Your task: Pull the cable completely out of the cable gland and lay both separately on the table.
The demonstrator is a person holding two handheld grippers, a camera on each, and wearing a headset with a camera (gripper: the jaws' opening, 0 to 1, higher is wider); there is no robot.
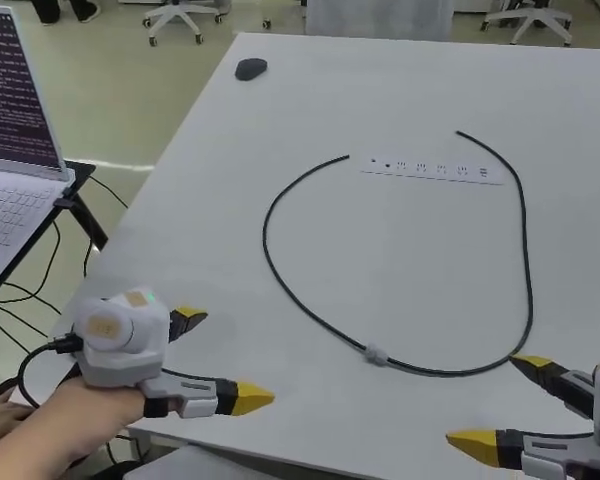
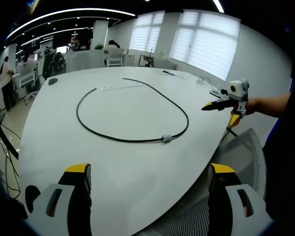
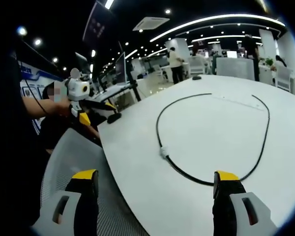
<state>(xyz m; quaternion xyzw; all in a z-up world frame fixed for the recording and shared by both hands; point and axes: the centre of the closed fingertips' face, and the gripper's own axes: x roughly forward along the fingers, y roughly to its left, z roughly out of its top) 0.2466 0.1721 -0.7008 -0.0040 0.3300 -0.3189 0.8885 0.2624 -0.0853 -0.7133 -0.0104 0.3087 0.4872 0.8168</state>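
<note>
Dragging is likely if only the cable (image 1: pixel 265 240) is pulled, since left tongs (image 1: pixel 227 358) and right tongs (image 1: pixel 492 400) gape empty near the cable gland (image 1: pixel 376 354).

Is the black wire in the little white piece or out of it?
In. The black cable runs out of both sides of the white gland on the table.

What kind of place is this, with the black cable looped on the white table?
Probably an open-plan office or lab: a big white table with a socket strip, an open laptop beside it, swivel chairs behind, and long ceiling light strips.
</note>
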